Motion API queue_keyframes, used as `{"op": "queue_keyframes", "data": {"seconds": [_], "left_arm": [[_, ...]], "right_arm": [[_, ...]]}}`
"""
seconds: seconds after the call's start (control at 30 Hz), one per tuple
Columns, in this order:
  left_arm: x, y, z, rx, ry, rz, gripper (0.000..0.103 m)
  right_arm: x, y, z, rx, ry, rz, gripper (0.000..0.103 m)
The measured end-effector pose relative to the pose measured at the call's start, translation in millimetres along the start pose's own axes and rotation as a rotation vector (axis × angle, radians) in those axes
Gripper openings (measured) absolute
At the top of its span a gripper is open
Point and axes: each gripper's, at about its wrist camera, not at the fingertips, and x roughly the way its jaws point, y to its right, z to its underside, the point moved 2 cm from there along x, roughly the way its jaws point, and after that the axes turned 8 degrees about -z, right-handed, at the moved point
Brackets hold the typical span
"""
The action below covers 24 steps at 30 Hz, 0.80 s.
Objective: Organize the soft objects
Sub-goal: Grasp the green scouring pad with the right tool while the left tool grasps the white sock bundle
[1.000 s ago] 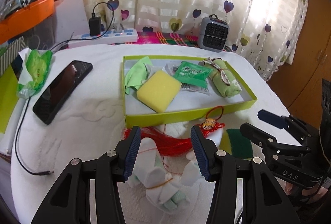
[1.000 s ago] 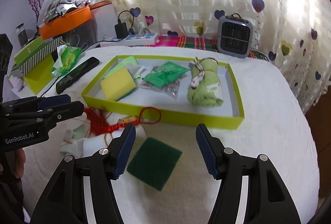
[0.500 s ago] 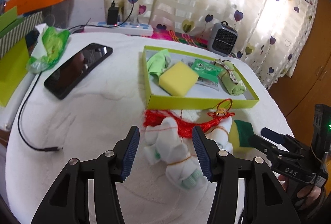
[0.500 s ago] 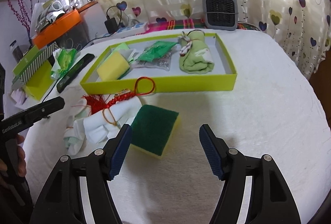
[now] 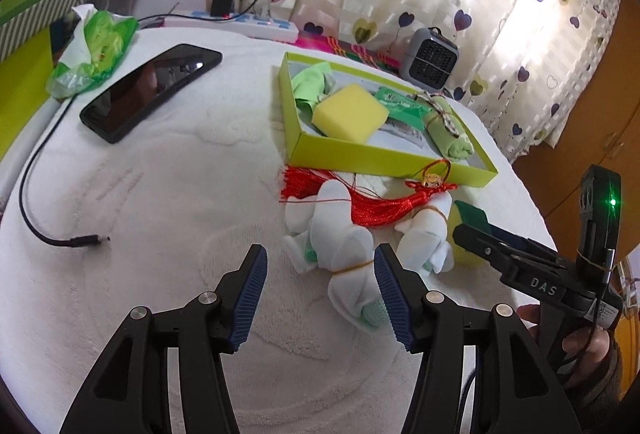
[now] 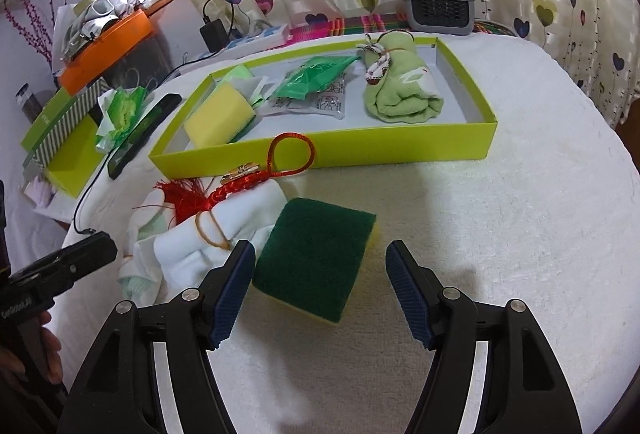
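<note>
Right wrist view puts the green-topped sponge [image 6: 316, 258] partly between the spread jaws of the right gripper [image 6: 320, 288], its yellow underside showing at the near corner; the left pad sits just beside the sponge's left edge while the right pad stands clear of it, so nothing is pinched. These jaws have just been opening. My reading is that the pick of the sponge is in hand — an approach, not yet a grasp. The next move would call for sinking a little further, centring the sponge between the pads, and closing across its sides before lifting it to the lime tray [image 6: 400, 147] ahead of the jaws, which already holds a yellow sponge [image 6: 218, 117], green packets and a rolled green towel [image 6: 400, 89].

Left of the jaws, touching the sponge, lies a white sock bundle [image 6: 224, 230] with a red tassel [image 6: 224, 189] draped over it — closing could snag either.

Left wrist view shows the left gripper [image 5: 318, 284] also spread and lately widening, with a second white sock bundle [image 5: 344, 254] just ahead, near its right pad and unheld.

Right of the right gripper's jaws the white cloth [image 6: 520, 234] lies bare, offering room to swing. The tray's near wall must be cleared on the way in, and free floor remains between packets and towel.
</note>
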Motion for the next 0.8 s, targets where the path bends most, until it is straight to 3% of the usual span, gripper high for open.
{"op": "queue_keyframes", "data": {"seconds": [0.4, 0.8], "left_arm": [[14.9, 16.2, -0.6, 0.022, -0.044, -0.04, 0.06], [26.7, 28.8, -0.1, 0.035, -0.07, -0.118, 0.06]], "right_arm": [[6.4, -3.7, 0.8, -0.079, -0.007, 0.086, 0.074], [3.7, -1.3, -0.8, -0.106, 0.004, 0.09, 0.074]]}}
